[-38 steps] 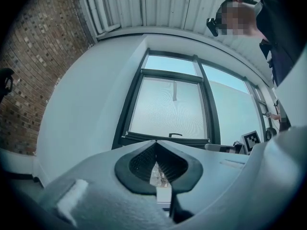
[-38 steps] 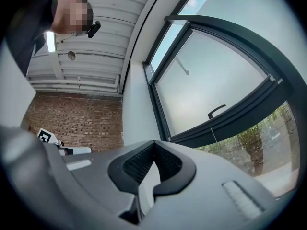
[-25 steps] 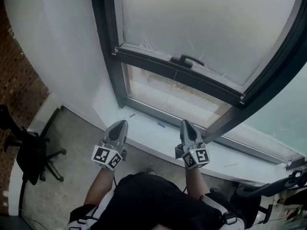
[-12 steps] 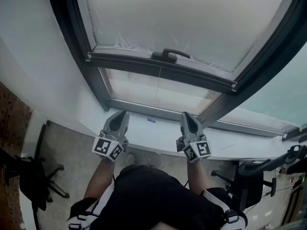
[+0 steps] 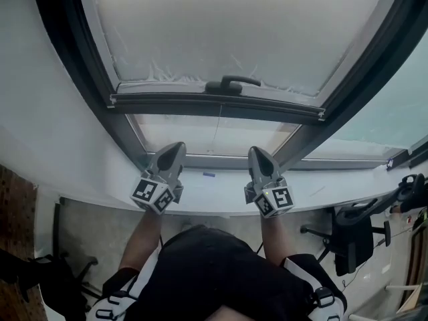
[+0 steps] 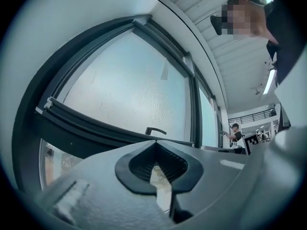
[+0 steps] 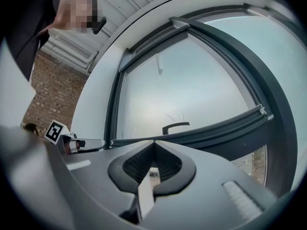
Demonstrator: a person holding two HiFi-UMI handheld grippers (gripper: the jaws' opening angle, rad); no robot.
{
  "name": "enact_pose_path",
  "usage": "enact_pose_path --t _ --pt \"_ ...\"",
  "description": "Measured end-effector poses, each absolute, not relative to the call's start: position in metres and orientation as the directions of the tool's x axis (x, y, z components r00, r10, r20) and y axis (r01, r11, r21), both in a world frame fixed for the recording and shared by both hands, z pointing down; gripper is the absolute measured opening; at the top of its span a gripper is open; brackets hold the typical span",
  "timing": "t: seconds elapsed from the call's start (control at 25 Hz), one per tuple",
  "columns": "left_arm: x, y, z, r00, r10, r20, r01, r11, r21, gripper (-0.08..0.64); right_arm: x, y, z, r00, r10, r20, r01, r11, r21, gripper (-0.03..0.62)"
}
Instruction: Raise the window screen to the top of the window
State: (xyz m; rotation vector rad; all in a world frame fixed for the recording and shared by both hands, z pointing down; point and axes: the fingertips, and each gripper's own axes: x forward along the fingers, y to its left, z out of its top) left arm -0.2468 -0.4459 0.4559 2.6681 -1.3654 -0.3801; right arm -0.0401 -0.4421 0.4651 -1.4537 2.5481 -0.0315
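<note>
- Our grey left gripper [image 5: 176,147] [image 6: 155,144], with a black-and-white marker cube at its back, has its jaws pressed together and nothing between them.
- Our grey right gripper [image 5: 257,152] [image 7: 153,143], with the same kind of cube, also has its jaws together and carries nothing.
- We hold the two side by side and well apart, both pointing at the window. Their tips hang over the long white window sill [image 5: 321,191].
- Neither tip touches the screen; both sit below its lower edge.
- The pale frosted window screen [image 5: 234,25] [image 6: 129,90] [image 7: 192,90] fills the upper part of the dark grey metal window frame [image 5: 67,65] [image 7: 283,143].
- The screen's dark bottom bar [image 5: 214,105] [image 6: 96,128] [image 7: 216,131] lies across the frame partway up.
- A strip of clear glass [image 5: 187,136] shows between that bar and the sill, so the screen is not yet at the top.
- A small dark lever-shaped handle [image 5: 231,83] [image 6: 154,131] [image 7: 175,127] sits on the middle of the bar. In the head view it lies above the grippers and between their lines.
- To the right, beyond the sill, a black office chair [image 5: 353,236] stands on the floor.
- Another dark chair [image 5: 33,276] stands at the lower left, beside a red brick wall [image 5: 13,206] [image 7: 50,97].
- In the left gripper view, a person in a dark top [image 6: 236,134] stands far off along the row of windows.
</note>
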Motion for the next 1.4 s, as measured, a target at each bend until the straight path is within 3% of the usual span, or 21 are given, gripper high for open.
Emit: enact_pose_path --t 0.28,0.84,1.0,1.12,1.28,1.4 --pt "-0.248 -0.464 0.461 0.637 -0.758 -0.138 -0.736 -0.652 0.182 0.003 -0.056 -0.452 0.473 -0.460 -0.879 -0.124 -0.874 0.473 -0.114 0.004" --pt "-0.230 -0.506 0.448 0.620 -0.776 -0.121 -0.775 -0.629 0.060 0.003 -0.051 -0.496 0.460 -0.525 -0.845 -0.107 -0.847 0.531 -0.037 0.005" --pt "-0.219 -0.525 0.452 0.638 -0.770 -0.026 -0.768 -0.634 -0.087 0.005 -0.057 -0.514 0.466 -0.578 -0.815 -0.036 -0.814 0.574 0.087 0.042" --pt "-0.206 -0.539 0.460 0.633 -0.769 0.087 -0.728 -0.629 -0.271 0.068 -0.063 -0.526 0.470 -0.597 -0.802 0.027 -0.786 0.591 0.181 0.077" --pt "-0.193 -0.555 0.481 0.590 -0.767 0.253 -0.566 -0.616 -0.548 0.147 -0.065 -0.541 0.477 -0.564 -0.813 0.145 -0.730 0.573 0.371 0.119" --pt "-0.190 -0.564 0.489 0.516 -0.781 0.353 -0.426 -0.591 -0.685 0.152 -0.066 -0.549 0.481 -0.496 -0.837 0.231 -0.637 0.532 0.558 0.177"
